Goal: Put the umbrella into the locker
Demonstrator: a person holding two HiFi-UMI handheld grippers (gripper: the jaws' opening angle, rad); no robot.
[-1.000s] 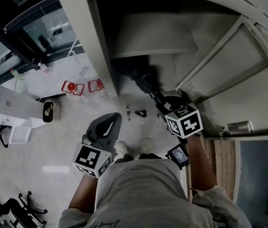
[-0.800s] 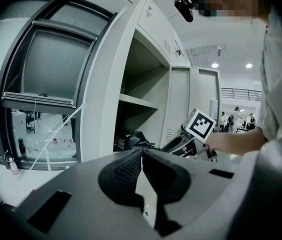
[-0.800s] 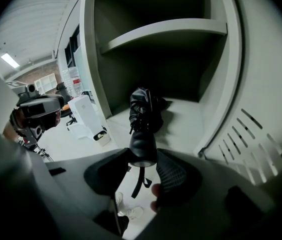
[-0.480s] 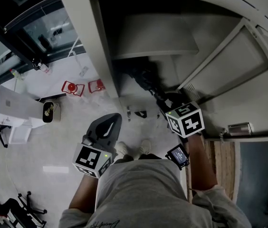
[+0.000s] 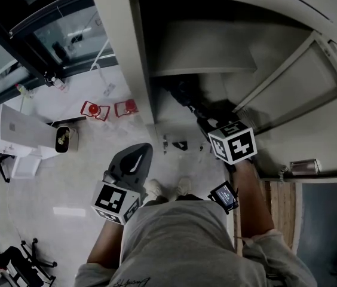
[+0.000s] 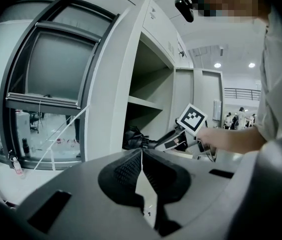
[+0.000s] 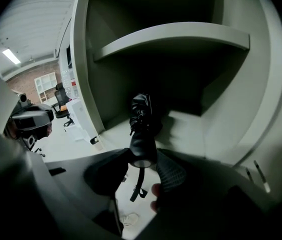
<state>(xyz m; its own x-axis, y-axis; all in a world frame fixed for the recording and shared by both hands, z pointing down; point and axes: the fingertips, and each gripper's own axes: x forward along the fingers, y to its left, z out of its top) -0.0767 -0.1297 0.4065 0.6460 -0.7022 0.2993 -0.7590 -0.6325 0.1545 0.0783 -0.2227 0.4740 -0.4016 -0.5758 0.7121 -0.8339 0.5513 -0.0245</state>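
The folded black umbrella (image 5: 184, 95) reaches into the lower compartment of the grey locker (image 5: 204, 63), under its shelf. My right gripper (image 5: 202, 121) is shut on its handle end. In the right gripper view the umbrella (image 7: 141, 120) points into the compartment, clamped between the two pads of the right gripper (image 7: 142, 165), and a wrist strap (image 7: 139, 185) dangles below. My left gripper (image 5: 136, 153) hangs low by the person's body, shut and empty. The left gripper (image 6: 141, 156) looks toward the umbrella (image 6: 133, 137) and the right gripper (image 6: 175, 138) at the locker's mouth.
The locker door (image 5: 303, 88) stands open to the right of the compartment. Red items (image 5: 106, 109) and a white box (image 5: 13, 133) lie on the floor to the left. The person's shoes (image 5: 168, 188) stand just before the locker. A glazed window frame (image 6: 46, 79) is on the left.
My right gripper has carried the umbrella a little up and further toward the locker's compartment. The left gripper has stayed where it was.
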